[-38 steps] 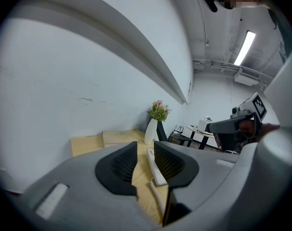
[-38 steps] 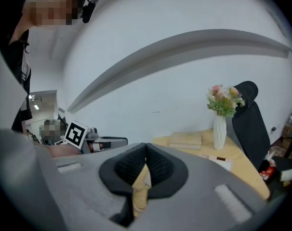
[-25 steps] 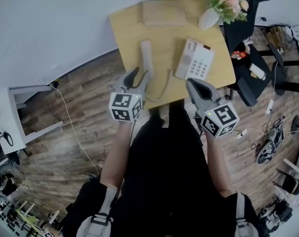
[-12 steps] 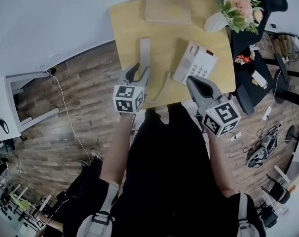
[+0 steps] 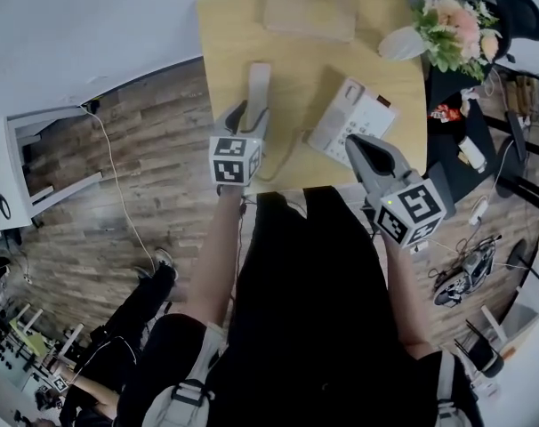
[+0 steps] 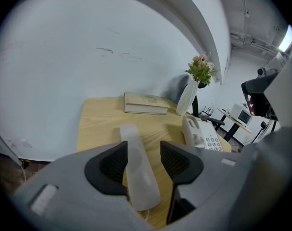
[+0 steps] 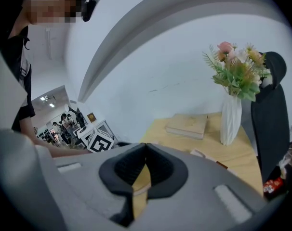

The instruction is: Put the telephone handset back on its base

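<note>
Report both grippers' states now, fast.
Left gripper: open, jaws have just been opening, with the handset between them, not clamped.
Right gripper: shut, holding nothing.

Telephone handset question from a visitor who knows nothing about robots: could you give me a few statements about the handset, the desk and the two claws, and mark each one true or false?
1. The handset sits on the phone base. False: it lies on the table, left of the base.
2. A book lies at the table's far edge. True.
3. The left claw is clamped shut. False: its jaws stand apart and have just been opening, with the handset between them.
4. The right claw has its jaws together and holds nothing. True.
</note>
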A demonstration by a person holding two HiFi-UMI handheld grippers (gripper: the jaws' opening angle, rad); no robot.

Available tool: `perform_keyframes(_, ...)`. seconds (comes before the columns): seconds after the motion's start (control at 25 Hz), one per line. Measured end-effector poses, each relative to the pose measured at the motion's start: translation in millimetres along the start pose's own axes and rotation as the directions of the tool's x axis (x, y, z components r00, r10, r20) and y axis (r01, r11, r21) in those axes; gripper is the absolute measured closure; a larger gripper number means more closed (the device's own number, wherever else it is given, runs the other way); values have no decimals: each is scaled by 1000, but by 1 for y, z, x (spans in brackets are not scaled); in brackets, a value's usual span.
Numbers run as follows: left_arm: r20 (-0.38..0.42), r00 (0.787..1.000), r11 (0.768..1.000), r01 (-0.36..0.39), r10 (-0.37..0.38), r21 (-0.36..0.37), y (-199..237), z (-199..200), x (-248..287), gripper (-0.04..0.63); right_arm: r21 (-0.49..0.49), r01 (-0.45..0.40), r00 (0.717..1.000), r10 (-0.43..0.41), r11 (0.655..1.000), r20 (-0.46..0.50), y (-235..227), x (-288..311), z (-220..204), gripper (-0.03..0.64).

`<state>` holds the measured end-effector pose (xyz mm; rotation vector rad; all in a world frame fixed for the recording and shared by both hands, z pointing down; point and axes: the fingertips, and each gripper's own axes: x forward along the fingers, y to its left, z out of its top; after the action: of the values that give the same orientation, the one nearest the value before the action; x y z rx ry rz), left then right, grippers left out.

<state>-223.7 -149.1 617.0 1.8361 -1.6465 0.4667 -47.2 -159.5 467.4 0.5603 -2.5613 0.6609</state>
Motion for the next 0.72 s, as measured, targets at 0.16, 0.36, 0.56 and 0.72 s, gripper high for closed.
perform_keyframes(0.16,-30,999,999,-33,33,-17,5,-10,15,385,4,-13,1000,13,1000,-24,-15,2,-3,614)
perform_keyframes(0.36,-53,997,997,-60,58,-38,8,-19,28,380,10,-28,998,28,1000,-47,-26,6,-9,614)
perform_keyframes(0.56,-61,994,994,-96,93,-49,13,-21,37,374,21,-42,997,44,999,-66,-29,8,-13,614)
perform_keyframes(0.72,-71,992,993,-108,104,-48,14,-23,46,374,26,-57,995,58,998,-79,-30,10,-18,614)
